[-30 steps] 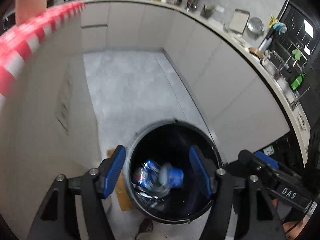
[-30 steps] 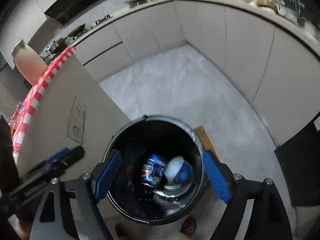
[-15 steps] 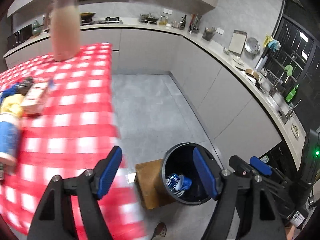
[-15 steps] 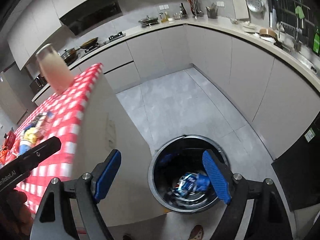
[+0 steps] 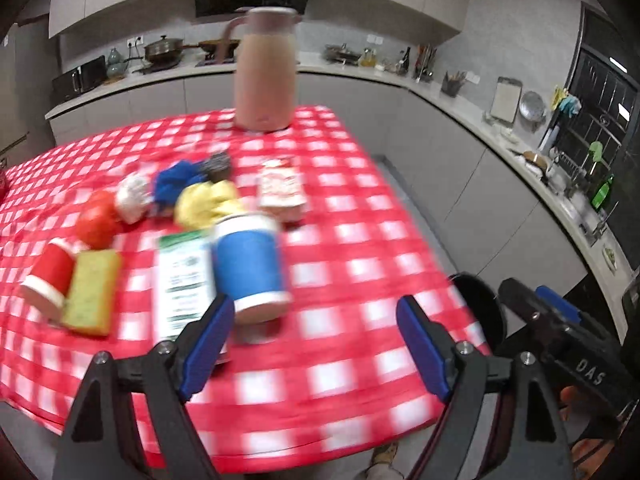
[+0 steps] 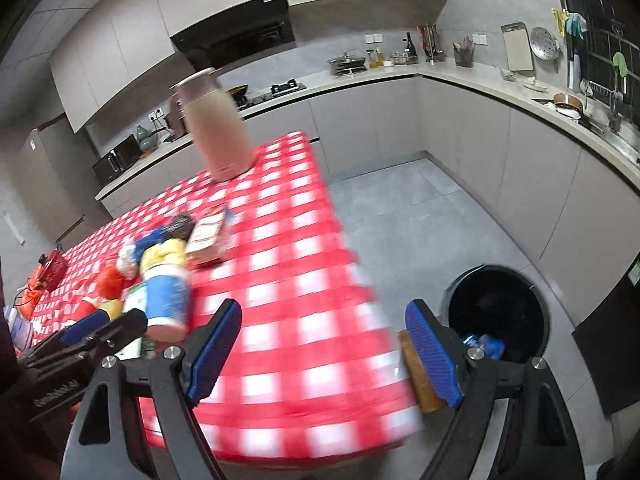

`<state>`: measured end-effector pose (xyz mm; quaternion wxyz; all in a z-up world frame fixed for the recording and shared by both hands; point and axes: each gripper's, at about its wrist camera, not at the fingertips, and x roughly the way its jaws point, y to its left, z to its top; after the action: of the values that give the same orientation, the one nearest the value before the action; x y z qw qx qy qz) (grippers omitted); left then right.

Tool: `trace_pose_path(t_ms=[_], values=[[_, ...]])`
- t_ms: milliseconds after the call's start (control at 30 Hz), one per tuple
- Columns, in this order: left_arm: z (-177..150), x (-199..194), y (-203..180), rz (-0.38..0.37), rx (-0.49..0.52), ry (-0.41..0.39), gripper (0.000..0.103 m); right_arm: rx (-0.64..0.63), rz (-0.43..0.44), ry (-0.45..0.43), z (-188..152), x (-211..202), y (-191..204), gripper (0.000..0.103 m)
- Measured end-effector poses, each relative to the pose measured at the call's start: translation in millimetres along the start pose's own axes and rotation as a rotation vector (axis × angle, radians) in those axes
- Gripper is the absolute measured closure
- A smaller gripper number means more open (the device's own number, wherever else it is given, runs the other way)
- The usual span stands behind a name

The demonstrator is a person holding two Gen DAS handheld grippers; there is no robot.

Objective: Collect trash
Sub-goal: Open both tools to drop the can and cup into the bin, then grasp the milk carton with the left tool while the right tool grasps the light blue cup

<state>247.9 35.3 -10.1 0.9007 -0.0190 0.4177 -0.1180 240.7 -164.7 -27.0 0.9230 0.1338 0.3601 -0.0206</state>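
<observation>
A: Kitchen cabinets ring the red-checked tabletop [image 5: 340, 364]. Left view: the left claw [image 5: 310, 346], wide open and empty, has swung up from the bin; a blue cup [image 5: 250, 266] lies mid-frame.

B: Right view: the right claw [image 6: 326, 354] gapes empty; the bin [image 6: 498, 312], lower right, holds dropped trash. Likely reaching for more.

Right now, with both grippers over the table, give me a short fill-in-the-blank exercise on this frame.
1. The tablecloth is checked white and ____.
2. The blue cup lies on its ____.
3. Both the left gripper and the right gripper have their jaws ____.
4. The bin stands on the ____ beside the table.

Missing words: red; side; open; floor
</observation>
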Motion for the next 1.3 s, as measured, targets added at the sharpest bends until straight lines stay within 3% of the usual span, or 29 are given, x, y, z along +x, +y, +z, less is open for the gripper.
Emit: trace_pose_path(t_ms=[333, 767, 933, 1300], values=[[-14, -11, 87, 0.097, -0.074, 0.013, 0.019, -0.056, 0.047, 0.059, -18, 19, 77, 0.017], [-16, -8, 129, 0.224, -0.175, 0.001, 0.019, -0.162, 0.206, 0.095, -6, 60, 120, 0.017], [-16, 1, 144, 0.224, -0.181, 0.018, 0.019, -0.185, 0.210, 0.123, -8, 79, 137, 0.017], [-4, 22, 164, 0.143, -0.124, 0.045, 0.019, -0.175, 0.137, 0.176, -13, 129, 165, 0.017]])
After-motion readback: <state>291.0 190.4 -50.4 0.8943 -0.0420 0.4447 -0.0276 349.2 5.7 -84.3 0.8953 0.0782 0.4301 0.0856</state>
